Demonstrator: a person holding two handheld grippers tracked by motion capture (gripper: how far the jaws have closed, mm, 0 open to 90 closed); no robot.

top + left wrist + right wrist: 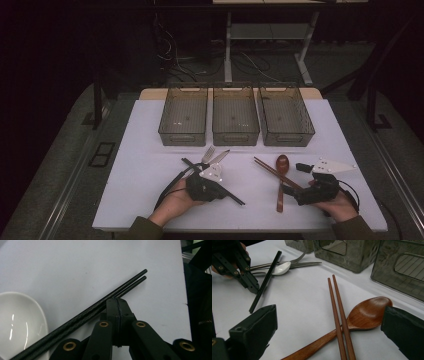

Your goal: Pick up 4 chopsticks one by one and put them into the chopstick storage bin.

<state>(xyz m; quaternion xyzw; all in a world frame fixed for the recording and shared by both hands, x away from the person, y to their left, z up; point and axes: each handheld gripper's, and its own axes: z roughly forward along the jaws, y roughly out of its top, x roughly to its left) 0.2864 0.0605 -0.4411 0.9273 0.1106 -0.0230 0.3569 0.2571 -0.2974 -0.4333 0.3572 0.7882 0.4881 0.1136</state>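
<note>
Left claw [117,300]: matte black, two flat linkage arms showing brass-ringed pivot holes; a grey-white three-cornered plate is sitting on top, and a black cable is trailing from its body. Right claw [329,330]: black too, its jaws showing as blocky, square-ended pads with a slightly rough finish; a pale three-cornered plate with dark dots and a looping black cable. The person is wearing olive-brown sleeves [145,231].

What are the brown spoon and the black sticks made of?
The brown spoon looks like wood with a smooth, slightly glossy finish: warm reddish colour and soft shine. The black chopsticks look like plastic or fibreglass, matte, with a finely ridged texture near one end; which of the two is hard to tell.
</note>
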